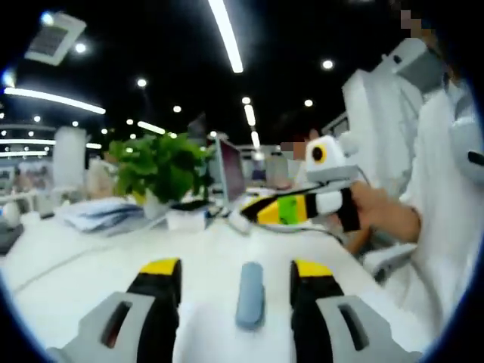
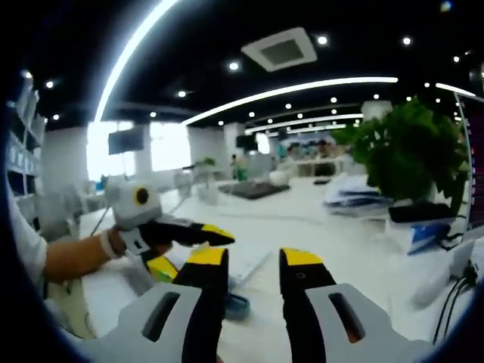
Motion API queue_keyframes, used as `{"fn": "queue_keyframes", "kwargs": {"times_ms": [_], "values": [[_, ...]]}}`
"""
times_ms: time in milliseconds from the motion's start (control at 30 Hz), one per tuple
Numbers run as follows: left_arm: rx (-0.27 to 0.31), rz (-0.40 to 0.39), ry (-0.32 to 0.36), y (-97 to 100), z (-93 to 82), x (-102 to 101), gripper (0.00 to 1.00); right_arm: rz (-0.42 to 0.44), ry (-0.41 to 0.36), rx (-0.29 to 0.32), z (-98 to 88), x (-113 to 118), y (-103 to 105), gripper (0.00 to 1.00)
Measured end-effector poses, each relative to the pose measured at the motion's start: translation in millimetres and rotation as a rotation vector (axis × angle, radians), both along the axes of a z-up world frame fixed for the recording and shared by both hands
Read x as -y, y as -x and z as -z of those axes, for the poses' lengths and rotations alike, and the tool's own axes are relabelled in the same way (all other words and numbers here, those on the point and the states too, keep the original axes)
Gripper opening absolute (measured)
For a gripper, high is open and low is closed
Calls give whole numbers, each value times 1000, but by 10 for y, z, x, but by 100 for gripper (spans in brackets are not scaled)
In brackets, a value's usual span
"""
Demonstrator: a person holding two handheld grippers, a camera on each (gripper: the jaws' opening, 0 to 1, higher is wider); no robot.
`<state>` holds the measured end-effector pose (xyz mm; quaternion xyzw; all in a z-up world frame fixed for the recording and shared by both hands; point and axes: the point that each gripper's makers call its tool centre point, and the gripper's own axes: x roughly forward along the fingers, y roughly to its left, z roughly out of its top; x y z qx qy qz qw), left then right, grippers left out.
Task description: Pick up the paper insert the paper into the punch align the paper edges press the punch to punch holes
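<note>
Along the far edge of your white desk (image 1: 91,257) stands a leafy green potted plant (image 1: 160,168), with a stack of papers (image 1: 102,212) just beside it. An open laptop (image 1: 229,170) sits near the plant's other side. Overhead you have long ceiling light strips (image 2: 295,89) and an air vent (image 2: 282,50).

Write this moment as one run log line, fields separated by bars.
phase: before pickup | left gripper: open, above blue-grey oblong punch | right gripper: open, empty | white paper sheet: flat on white table
</note>
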<state>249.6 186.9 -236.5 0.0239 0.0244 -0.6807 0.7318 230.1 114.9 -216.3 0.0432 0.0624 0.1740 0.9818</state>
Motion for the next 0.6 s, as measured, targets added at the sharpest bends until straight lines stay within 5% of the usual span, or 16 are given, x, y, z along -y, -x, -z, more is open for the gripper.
{"fn": "queue_keyframes", "kwargs": {"times_ms": [333,600], "values": [[-20,-135,-19,-305,102,-750,57,-6,-3,-22,99,-54,20,32],[-24,-81,-124,-191,439,-983,57,-20,22,-45,204,-103,26,34]]}}
